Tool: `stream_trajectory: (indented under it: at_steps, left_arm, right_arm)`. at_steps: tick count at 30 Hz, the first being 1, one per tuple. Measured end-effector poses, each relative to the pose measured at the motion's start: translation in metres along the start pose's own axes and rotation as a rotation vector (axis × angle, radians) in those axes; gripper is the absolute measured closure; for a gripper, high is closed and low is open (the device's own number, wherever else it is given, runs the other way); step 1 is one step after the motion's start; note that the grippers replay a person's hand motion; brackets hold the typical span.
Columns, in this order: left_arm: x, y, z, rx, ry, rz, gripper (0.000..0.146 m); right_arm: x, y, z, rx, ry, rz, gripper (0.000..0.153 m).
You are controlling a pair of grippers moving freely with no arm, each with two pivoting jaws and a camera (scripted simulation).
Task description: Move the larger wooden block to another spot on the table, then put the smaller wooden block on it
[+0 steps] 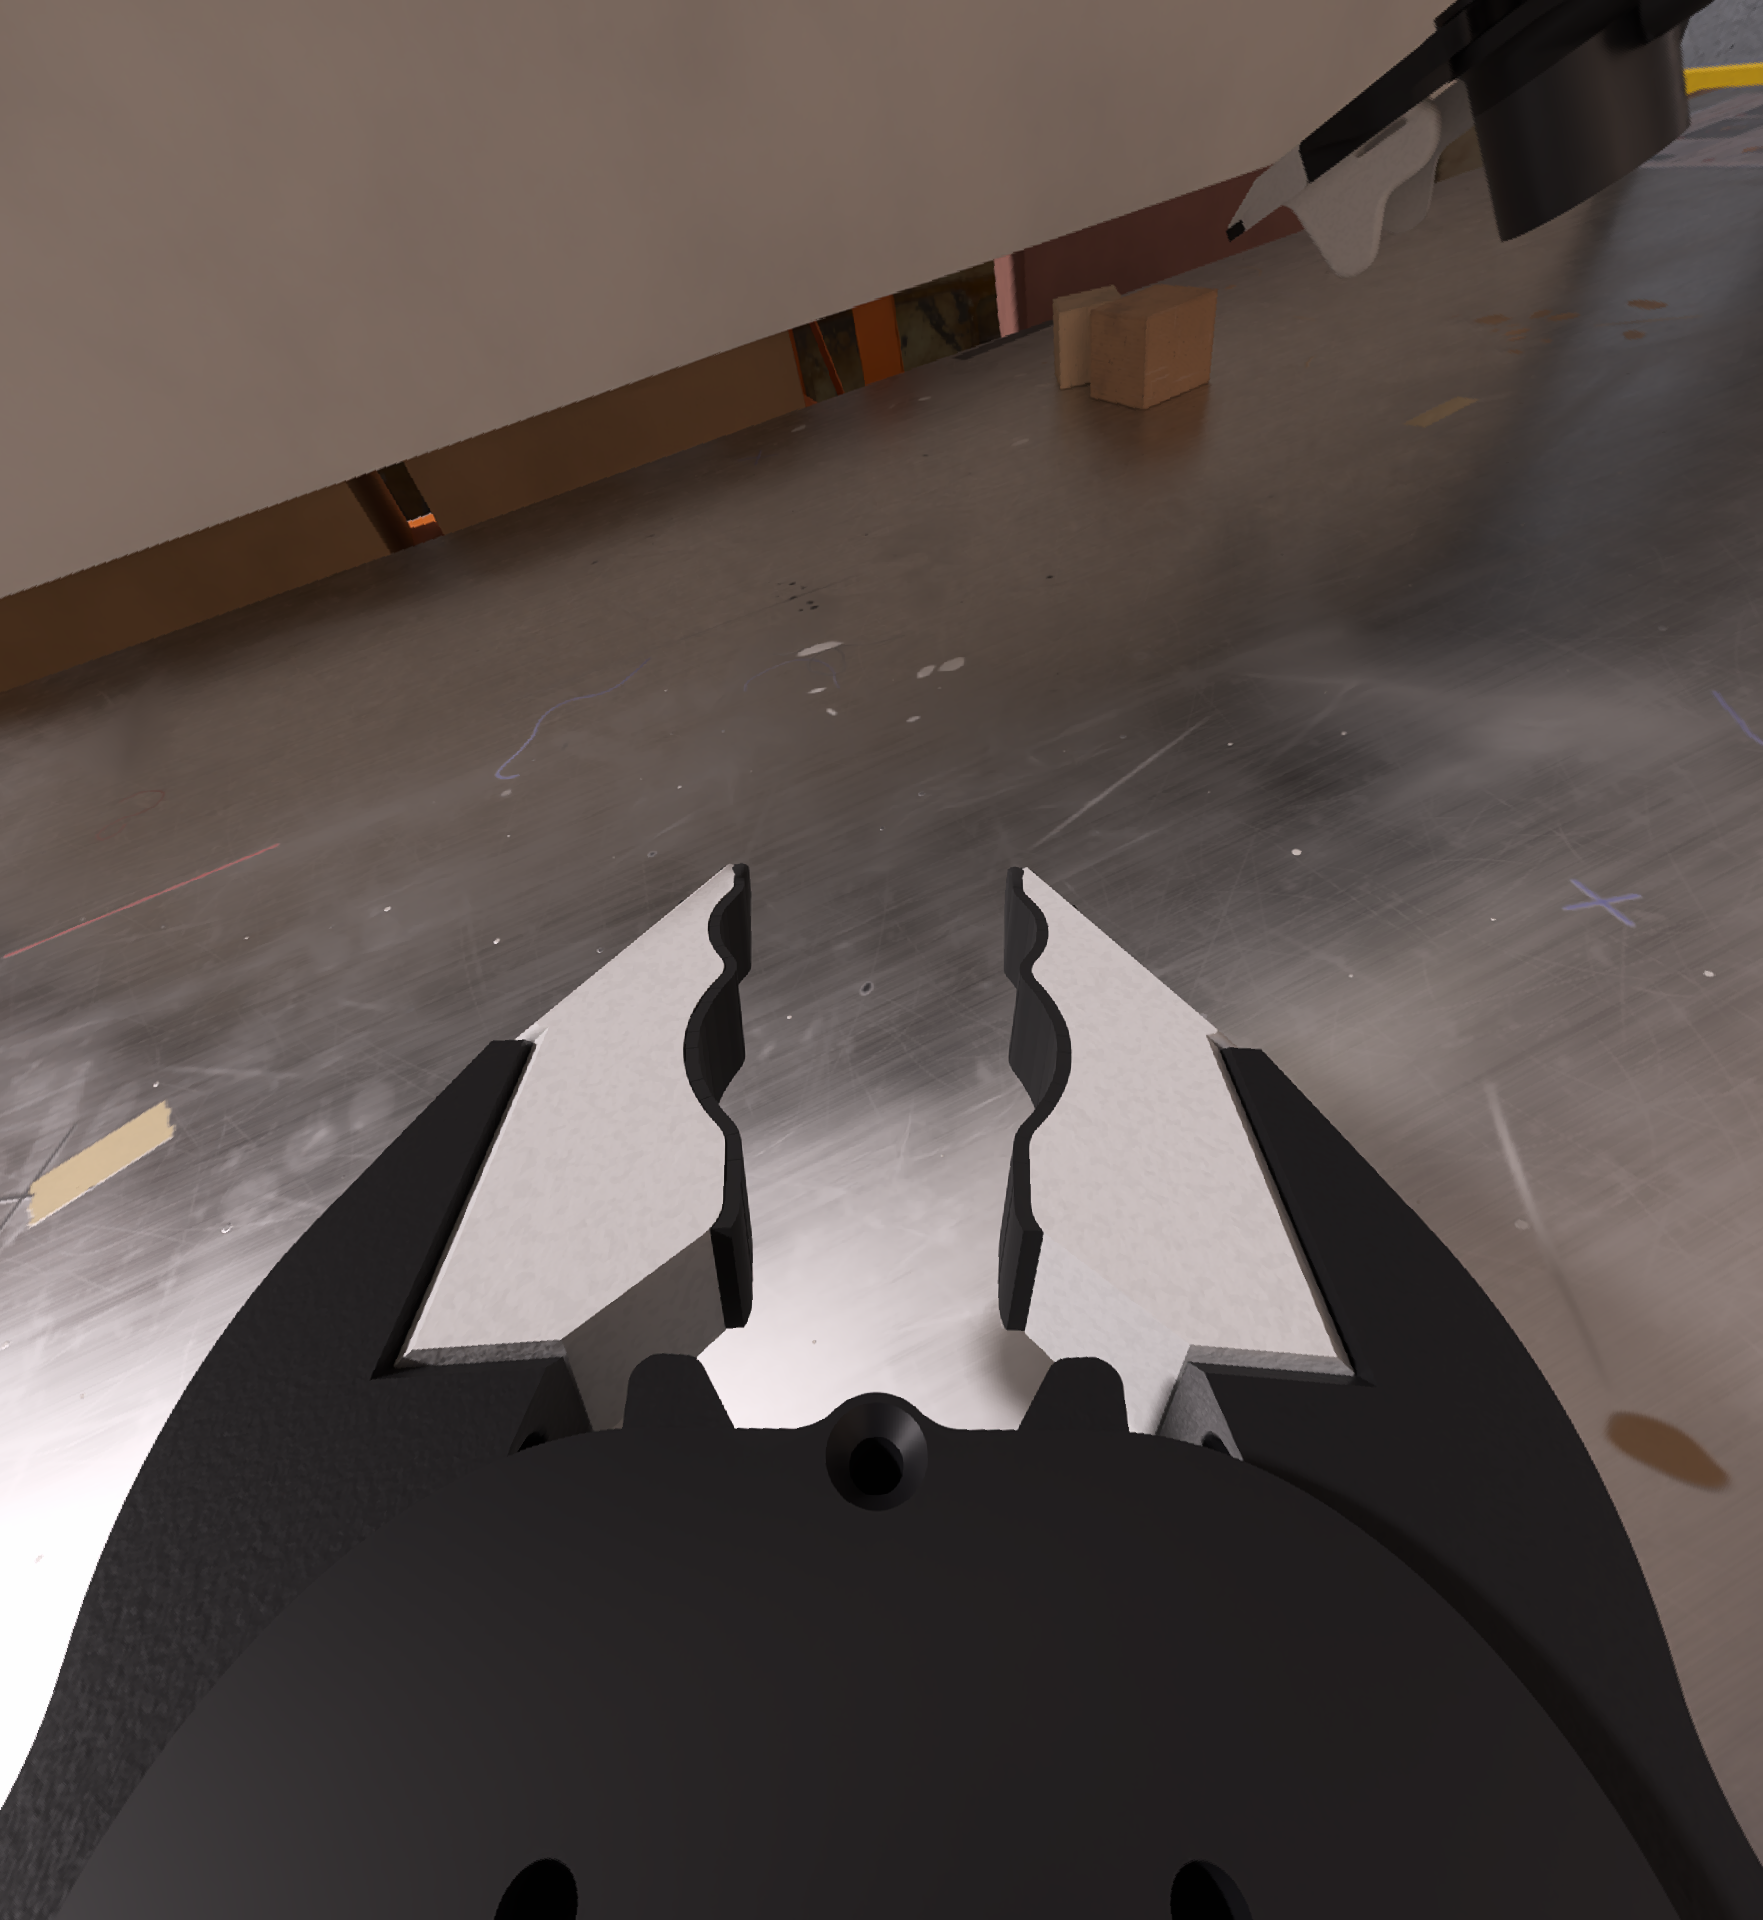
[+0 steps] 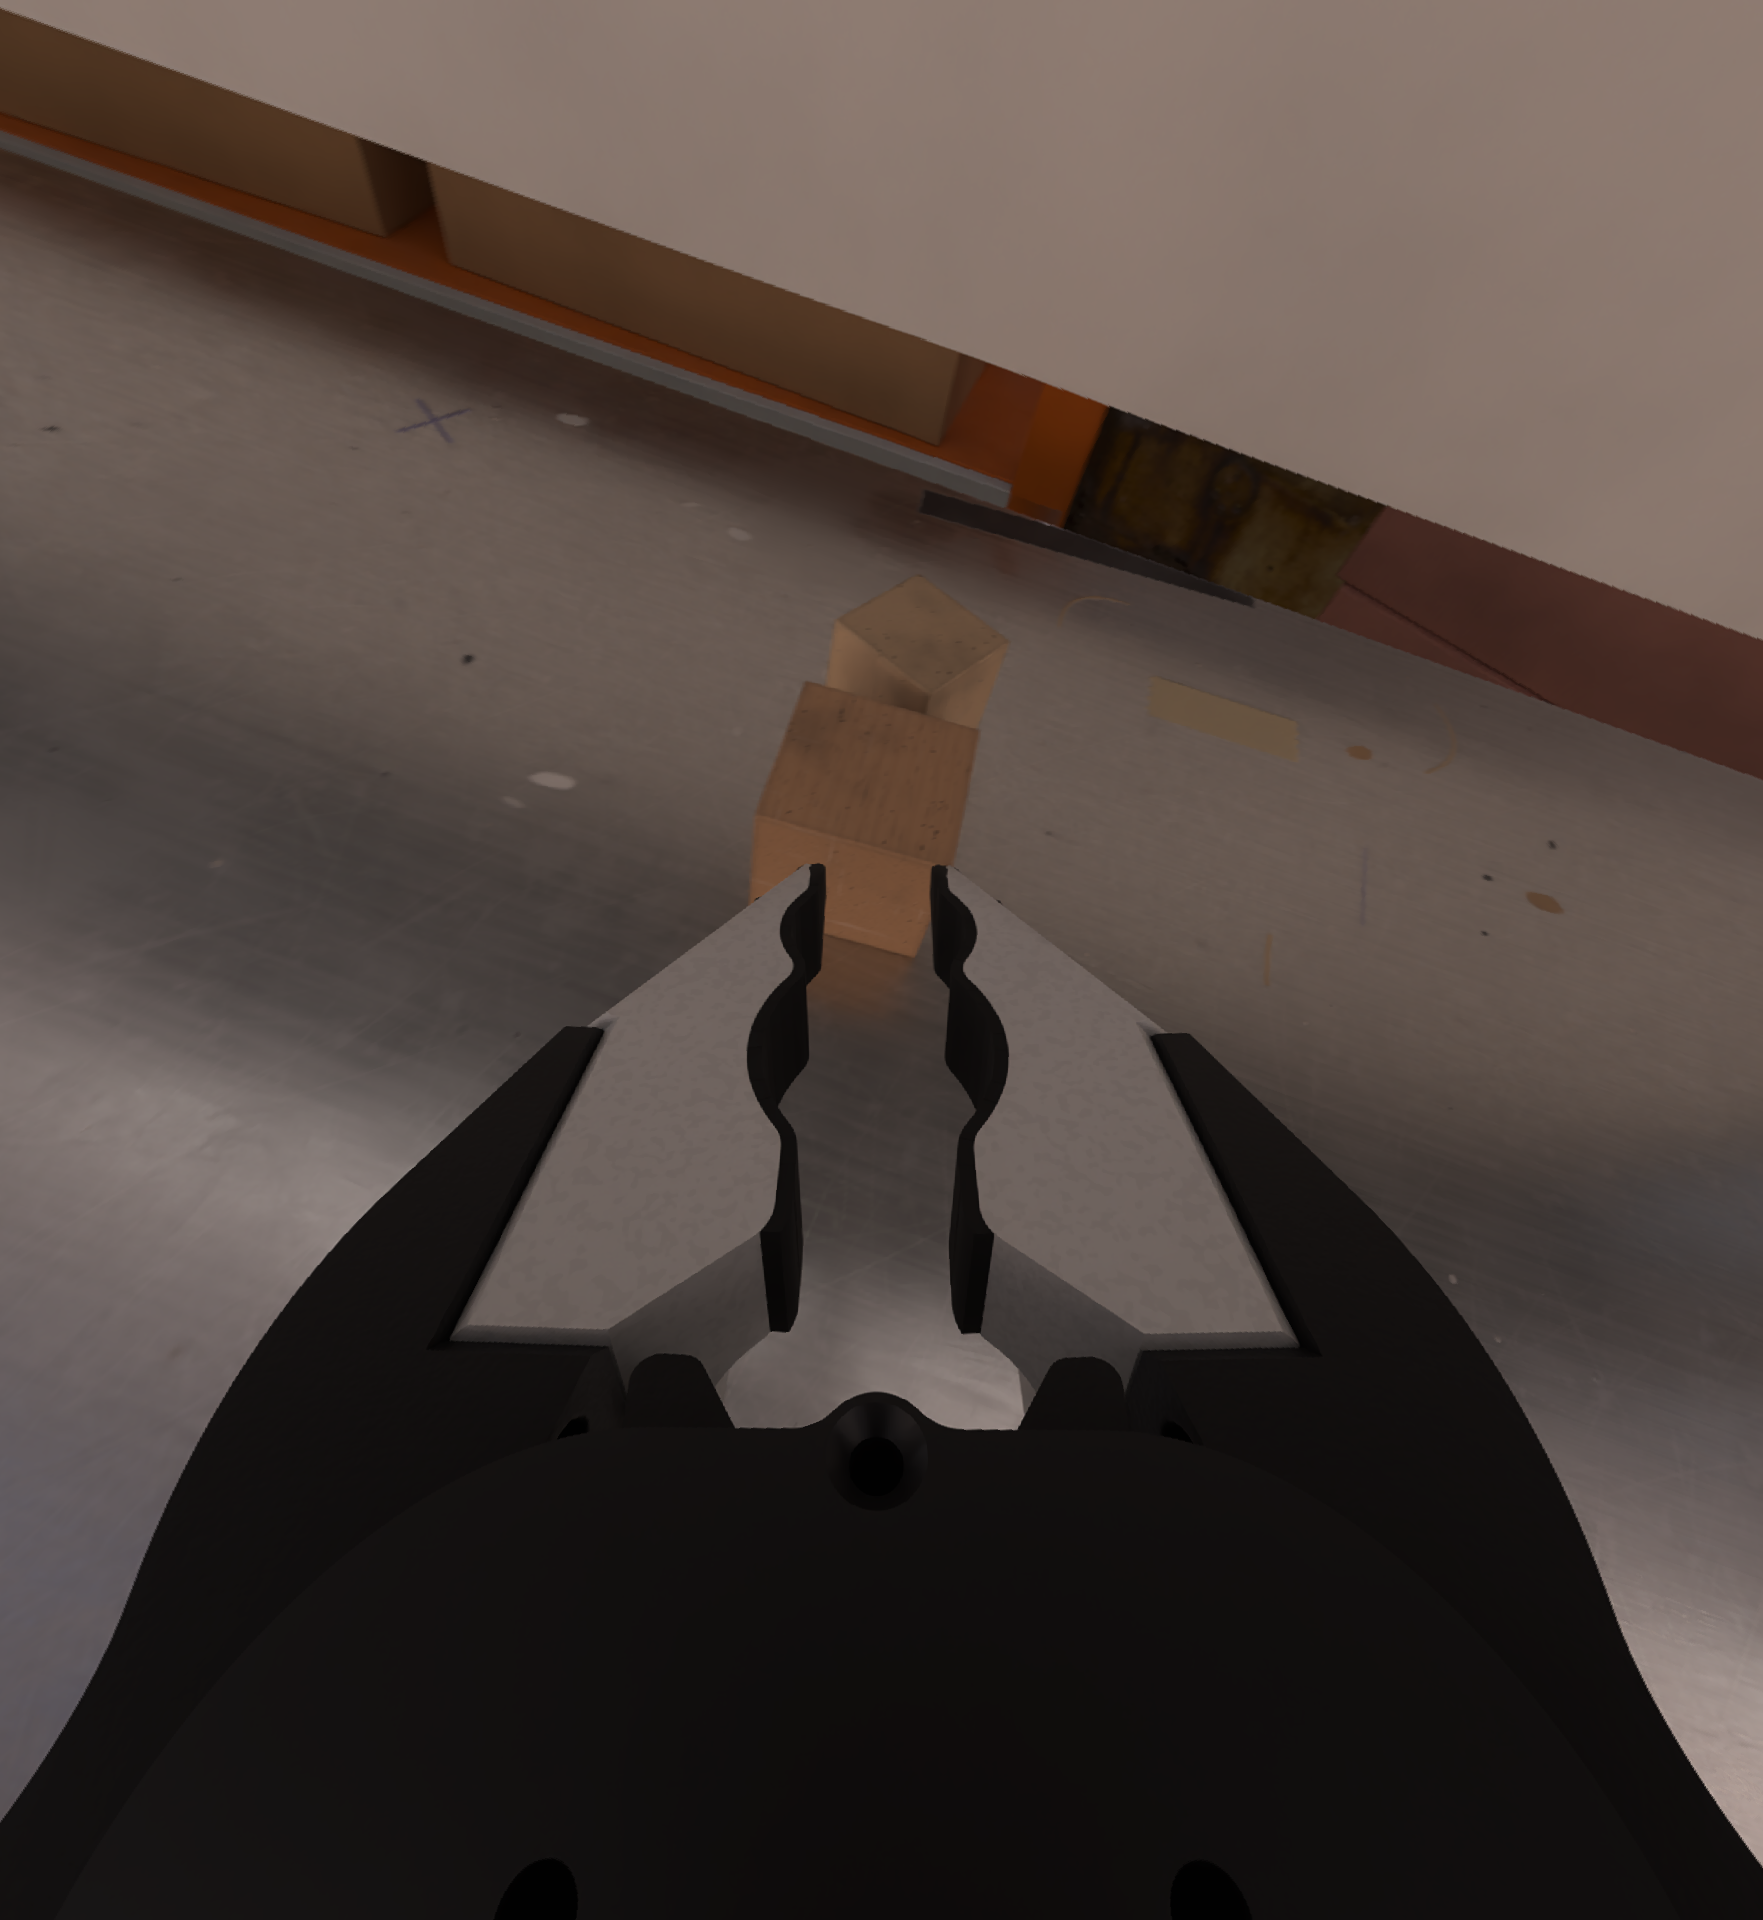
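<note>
1. The left claw (image 1: pixel 877 883) is released, with a clear gap between its fingers and nothing but bare bench (image 1: pixel 1272 644) seen through that gap. It hangs over a scratched, grey metal surface, well apart from both blocks.

2. In the left wrist view the two wooden blocks sit far off, up and to the right, close to the far edge of the bench. The larger wooden block (image 1: pixel 1157 348) is the nearer and darker one; the smaller wooden block (image 1: pixel 1076 338) is paler and peeks out on its left, just beside it. Whether they touch cannot be told.

3. The right claw (image 1: pixel 1303 213) shows in the upper right corner of that view, above and to the right of the blocks.

4. In the right wrist view the right claw (image 2: pixel 877 883) points straight at the blocks. Its fingers stand apart with a narrower gap, holding nothing.

5. The larger wooden block (image 2: pixel 872 790) rests on the bench (image 2: pixel 337 675) just beyond the fingertips, which overlap its lower corners in this view; contact cannot be confirmed. The smaller wooden block (image 2: pixel 918 649) stands right behind it, turned at an angle.

6. A strip of tan tape (image 1: pixel 103 1164) lies on the bench near the left claw, to its left. Another pale strip of tape (image 2: pixel 1225 717) lies right of the blocks.
</note>
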State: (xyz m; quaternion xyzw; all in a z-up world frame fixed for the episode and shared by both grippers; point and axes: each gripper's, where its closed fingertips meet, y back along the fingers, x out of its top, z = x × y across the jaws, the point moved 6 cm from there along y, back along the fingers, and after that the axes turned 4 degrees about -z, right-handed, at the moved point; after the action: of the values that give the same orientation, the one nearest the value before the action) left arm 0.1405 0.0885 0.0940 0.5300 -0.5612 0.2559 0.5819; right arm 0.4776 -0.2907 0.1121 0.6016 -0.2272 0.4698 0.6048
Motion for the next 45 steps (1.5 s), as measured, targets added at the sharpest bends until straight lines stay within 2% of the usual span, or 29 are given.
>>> stream_trajectory:
  at_steps: [5,10,16,19,23,26,29,32,34,35,37,39,42,45]
  left_arm:
    - [0.000,0.000,0.002,0.012,-0.024,-0.004,0.097]
    - [-0.001,-0.002,0.002,0.011,-0.025,-0.017,0.097]
    - [-0.001,-0.003,0.004,0.022,-0.045,-0.025,0.098]
    - [-0.001,-0.002,0.005,0.032,-0.063,-0.022,0.098]
    - [-0.001,-0.004,0.007,0.044,-0.085,-0.033,0.098]
    - [-0.001,-0.005,0.007,0.039,-0.079,-0.044,0.098]
    - [-0.001,-0.004,0.005,0.021,-0.050,-0.040,0.098]
    - [-0.001,-0.003,0.003,0.007,-0.032,-0.024,0.098]
    - [0.000,-0.002,0.003,0.005,-0.032,-0.013,0.098]
    - [0.000,-0.001,0.004,0.005,-0.036,-0.008,0.098]
    - [0.000,0.000,0.005,0.008,-0.045,0.005,0.098]
    - [0.001,0.001,0.006,0.009,-0.054,0.015,0.098]
    - [0.001,0.002,0.006,0.009,-0.054,0.021,0.098]
    - [0.001,0.002,0.004,0.004,-0.037,0.021,0.099]
  right_arm:
    - [-0.001,0.004,-0.007,0.028,0.052,-0.055,0.115]
    - [-0.019,0.000,-0.011,0.049,-0.027,-0.077,0.095]
    - [-0.030,-0.006,-0.011,0.004,-0.052,-0.096,0.086]
    - [-0.019,-0.016,-0.009,-0.033,-0.098,-0.109,0.076]
    - [0.026,-0.042,-0.003,-0.060,-0.141,-0.286,0.060]
    - [0.044,-0.065,0.006,-0.113,-0.152,-0.468,0.057]
    - [0.038,-0.083,0.006,-0.108,-0.171,-0.627,0.057]
    - [0.023,-0.093,-0.001,-0.071,-0.181,-0.720,0.070]
    - [0.018,-0.094,-0.003,-0.050,-0.204,-0.740,0.087]
    - [0.017,-0.093,-0.003,-0.045,-0.210,-0.737,0.092]
    - [0.017,-0.088,0.000,-0.040,-0.187,-0.718,0.092]
    - [0.024,-0.074,0.004,-0.019,-0.164,-0.637,0.092]
    - [0.042,-0.027,-0.002,0.072,-0.060,-0.459,0.092]
    - [0.059,0.041,-0.031,0.146,0.135,-0.266,0.092]
